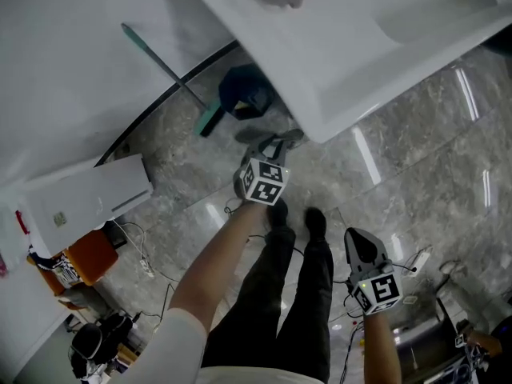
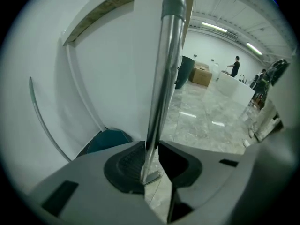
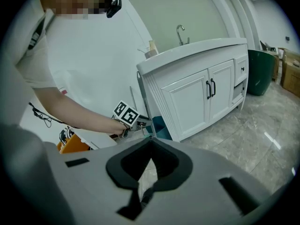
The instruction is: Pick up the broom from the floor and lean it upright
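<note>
The broom's silver handle (image 2: 164, 78) stands almost upright, close to a white wall. My left gripper (image 2: 151, 165) is shut on it, pads pressing both sides of the pole. Below, the dark teal broom head (image 2: 108, 139) rests on the floor at the corner of the white vanity cabinet (image 3: 206, 93). From the head view the left gripper (image 1: 272, 144) reaches toward the broom head (image 1: 240, 90) under the cabinet's edge. My right gripper (image 1: 362, 246) hangs low at the right, well apart from the broom. Its jaws (image 3: 149, 165) are closed together with nothing in them.
A thin teal-tipped rod (image 1: 160, 62) leans against the wall left of the broom head. A white box (image 1: 88, 190), an orange object (image 1: 84, 258) and cables (image 1: 144, 254) lie at the left. The person's shoes (image 1: 296, 218) stand on the marble floor. A green bin (image 3: 260, 71) is beyond the cabinet.
</note>
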